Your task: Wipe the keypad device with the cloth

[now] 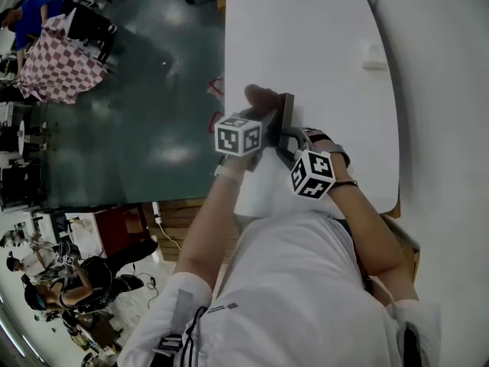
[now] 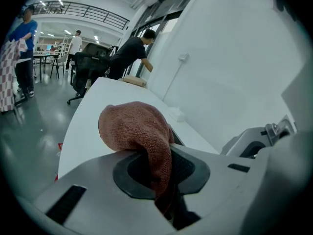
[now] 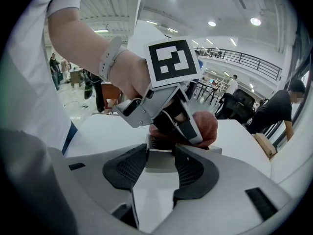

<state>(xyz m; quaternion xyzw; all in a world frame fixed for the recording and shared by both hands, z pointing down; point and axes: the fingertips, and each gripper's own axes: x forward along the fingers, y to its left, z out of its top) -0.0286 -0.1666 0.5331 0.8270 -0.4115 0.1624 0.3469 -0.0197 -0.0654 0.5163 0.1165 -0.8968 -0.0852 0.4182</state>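
Closest in, the right gripper (image 3: 160,153) has its jaws clamped on the two sides of the grey keypad device (image 3: 159,160), which is held just above the white worktop (image 1: 306,37) near its front edge. Right against it from the person's left, the left gripper (image 2: 159,173) has its jaws pressed together on a rust-brown cloth (image 2: 134,129). The cloth is pinched by a fold, so the rest bulges out past the jaw tips in a rounded wad. In the right gripper view that wad lies on the far upper end of the device, touching it. Beyond the device the worktop runs on bare except for a small white box (image 2: 177,114) near the wall. Off to the left is the dark green floor (image 1: 145,113). A black office chair (image 2: 88,65) stands past the worktop's far end, where a person in black (image 2: 128,55) leans toward the windows.
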